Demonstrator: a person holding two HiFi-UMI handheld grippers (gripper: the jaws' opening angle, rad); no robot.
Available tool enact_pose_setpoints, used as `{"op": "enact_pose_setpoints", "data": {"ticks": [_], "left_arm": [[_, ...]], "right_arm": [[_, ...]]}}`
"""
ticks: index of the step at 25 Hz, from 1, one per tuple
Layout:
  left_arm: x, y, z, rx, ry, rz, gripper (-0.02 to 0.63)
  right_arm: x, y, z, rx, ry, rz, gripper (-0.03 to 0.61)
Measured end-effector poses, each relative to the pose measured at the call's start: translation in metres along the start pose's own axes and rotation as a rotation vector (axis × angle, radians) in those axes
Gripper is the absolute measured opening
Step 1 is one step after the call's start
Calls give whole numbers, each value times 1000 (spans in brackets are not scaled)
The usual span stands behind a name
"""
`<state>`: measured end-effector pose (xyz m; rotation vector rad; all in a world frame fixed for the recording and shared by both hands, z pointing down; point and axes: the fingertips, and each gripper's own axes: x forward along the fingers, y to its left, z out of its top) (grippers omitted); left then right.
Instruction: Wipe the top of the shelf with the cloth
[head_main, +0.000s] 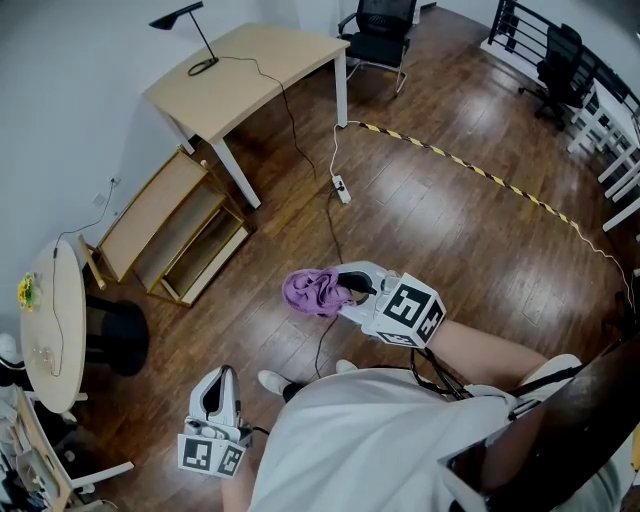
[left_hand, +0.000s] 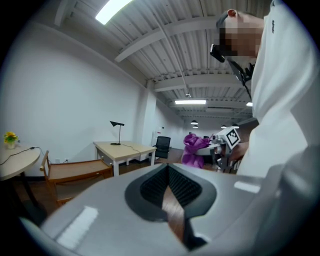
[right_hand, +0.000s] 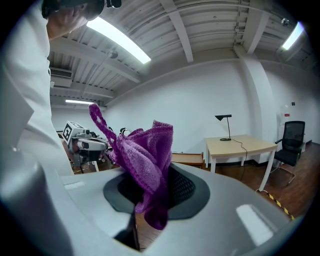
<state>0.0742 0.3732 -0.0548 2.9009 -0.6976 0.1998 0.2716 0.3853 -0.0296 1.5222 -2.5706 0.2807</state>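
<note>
A crumpled purple cloth (head_main: 312, 292) is pinched in my right gripper (head_main: 345, 287), held in the air over the wood floor in front of the person; in the right gripper view the cloth (right_hand: 145, 160) bulges up from the shut jaws. The low wooden shelf (head_main: 160, 215) stands against the wall at far left, well away from both grippers, and its top board is bare. My left gripper (head_main: 217, 392) hangs low at the person's left side, its jaws together with nothing in them. In the left gripper view the shelf (left_hand: 75, 170) lies ahead at left.
A light wood desk (head_main: 250, 70) with a black lamp (head_main: 190, 30) stands beyond the shelf. A round white table (head_main: 55, 320) and a black stool (head_main: 118, 337) sit at left. A power strip (head_main: 342, 188) and its cables cross the floor. Office chairs (head_main: 380, 35) stand farther back.
</note>
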Motion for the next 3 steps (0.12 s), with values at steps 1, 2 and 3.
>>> {"op": "enact_pose_setpoints", "data": {"ticks": [1,2,3], "left_arm": [[0,-1,-1,0,1,0,18],[0,-1,-1,0,3,1,18],[0,-2,-2,0,4,1,18]], "right_arm": [[0,0,-1,0,0,-1,100],[-1,0,-1,1,0,-1,100],[-1,-1,-2,2,1,-2,101]]}}
